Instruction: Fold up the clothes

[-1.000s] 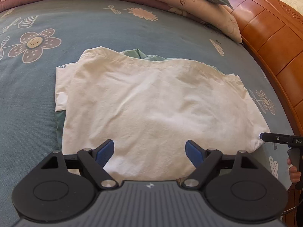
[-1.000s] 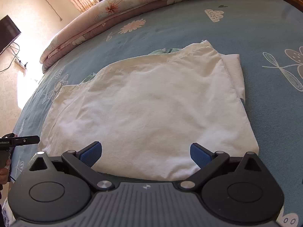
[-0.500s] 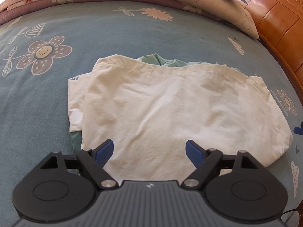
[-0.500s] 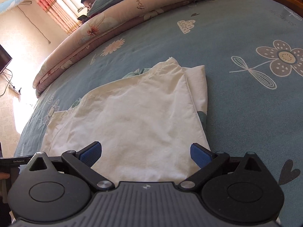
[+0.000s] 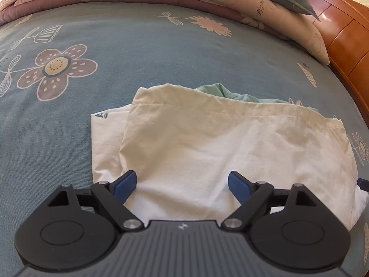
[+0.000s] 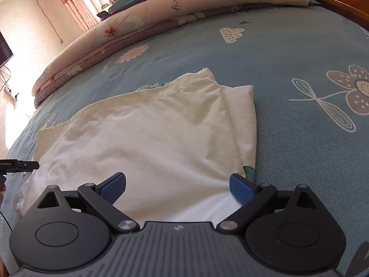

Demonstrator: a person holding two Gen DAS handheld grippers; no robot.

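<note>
While the white garment (image 5: 230, 152) lies flat on the bed (image 5: 161, 57), long axis crosswise, its near hem sits just ahead of both tools, the left tool (image 5: 182, 184) opening near its left corner, the right tool (image 6: 177, 185) wide and empty near its right.

1. a dark printed letter "a" with small stripes beside it sits on the far left corner of the white garment (image 5: 100, 115).
2. cursive black script on the folded quilt (image 6: 175, 1), too distorted to read surely.
</note>
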